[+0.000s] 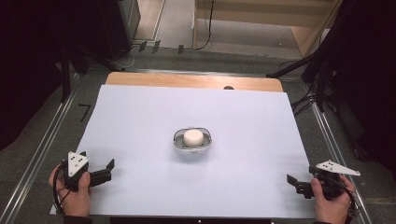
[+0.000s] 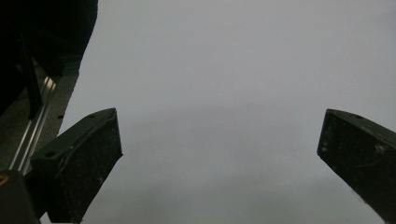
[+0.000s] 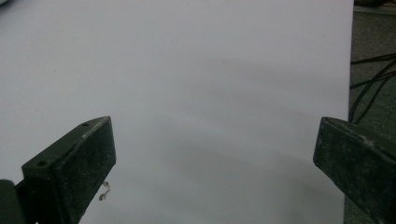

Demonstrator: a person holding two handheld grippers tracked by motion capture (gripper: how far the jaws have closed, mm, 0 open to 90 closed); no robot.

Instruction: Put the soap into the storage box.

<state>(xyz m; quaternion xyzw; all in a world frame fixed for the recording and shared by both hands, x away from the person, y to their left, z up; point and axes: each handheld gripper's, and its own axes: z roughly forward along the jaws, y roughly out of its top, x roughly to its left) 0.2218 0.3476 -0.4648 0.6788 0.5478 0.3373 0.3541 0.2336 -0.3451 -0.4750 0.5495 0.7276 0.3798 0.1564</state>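
Note:
A clear shallow bowl [image 1: 179, 141] stands in the middle of the white sheet [image 1: 140, 116], with a white round block [image 1: 192, 137] inside it. My left gripper [image 1: 108, 169] rests at the sheet's near left corner, held by a hand, jaws wide apart and nothing between them. In the left gripper view my left gripper [image 2: 219, 140] looks out over bare white sheet. My right gripper [image 1: 294, 183] sits at the near right corner, also open and empty. The right gripper view has my right gripper [image 3: 214, 144] over bare sheet near its right edge.
The white sheet covers a wooden table [image 1: 196, 81] whose far strip shows. Metal rails [image 1: 42, 149] run along both sides. Cables [image 3: 373, 79] lie on the grey floor right of the sheet. Dark stands and curtains ring the table.

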